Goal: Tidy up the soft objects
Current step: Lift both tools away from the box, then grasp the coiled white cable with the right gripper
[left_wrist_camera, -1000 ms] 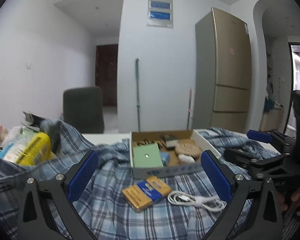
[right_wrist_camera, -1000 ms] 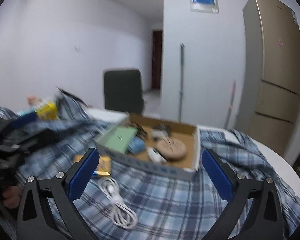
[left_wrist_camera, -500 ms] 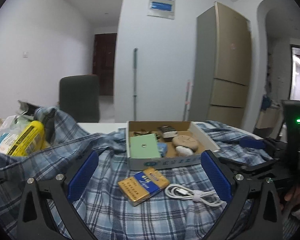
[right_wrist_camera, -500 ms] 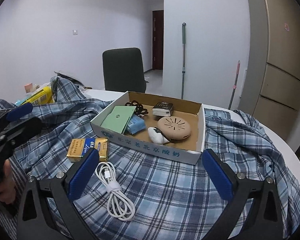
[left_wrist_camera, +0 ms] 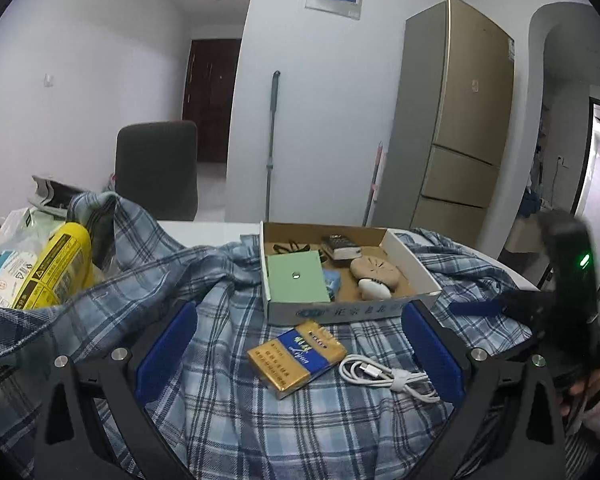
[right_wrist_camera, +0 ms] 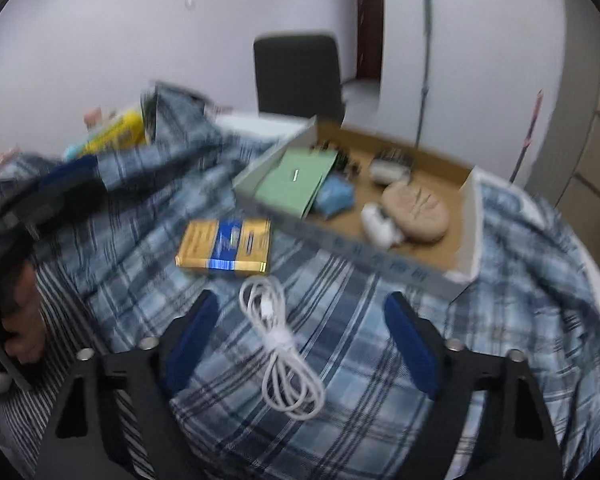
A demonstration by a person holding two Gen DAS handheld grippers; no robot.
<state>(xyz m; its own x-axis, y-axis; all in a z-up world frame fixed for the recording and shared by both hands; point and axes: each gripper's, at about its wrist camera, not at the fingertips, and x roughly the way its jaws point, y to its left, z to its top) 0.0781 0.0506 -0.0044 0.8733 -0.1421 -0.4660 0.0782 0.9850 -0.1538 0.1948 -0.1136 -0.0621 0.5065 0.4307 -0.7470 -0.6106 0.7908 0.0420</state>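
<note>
A blue plaid shirt (left_wrist_camera: 228,412) lies spread and rumpled over the table, with the other things resting on it. A coiled white cable (right_wrist_camera: 281,344) sits between the fingers of my right gripper (right_wrist_camera: 301,300), whose jaws are closing; the blue pads do not touch it. My left gripper (left_wrist_camera: 299,310) is open above the shirt, with a gold and blue packet (left_wrist_camera: 296,354) and the white cable (left_wrist_camera: 384,372) ahead of it. The right gripper's blue finger (left_wrist_camera: 478,307) shows at the right of the left wrist view.
A shallow cardboard box (left_wrist_camera: 414,256) holds a green card (left_wrist_camera: 296,282), a tan round device (left_wrist_camera: 374,272) and small items. A yellow bag (left_wrist_camera: 54,268) and packets lie at the left. A dark chair (left_wrist_camera: 156,168) stands behind the table. A hand (right_wrist_camera: 18,320) shows at the left edge.
The right gripper has tipped downward and dropped toward the cable, and its jaws have narrowed. The left gripper has shifted slightly, and the box sits closer in its view.
</note>
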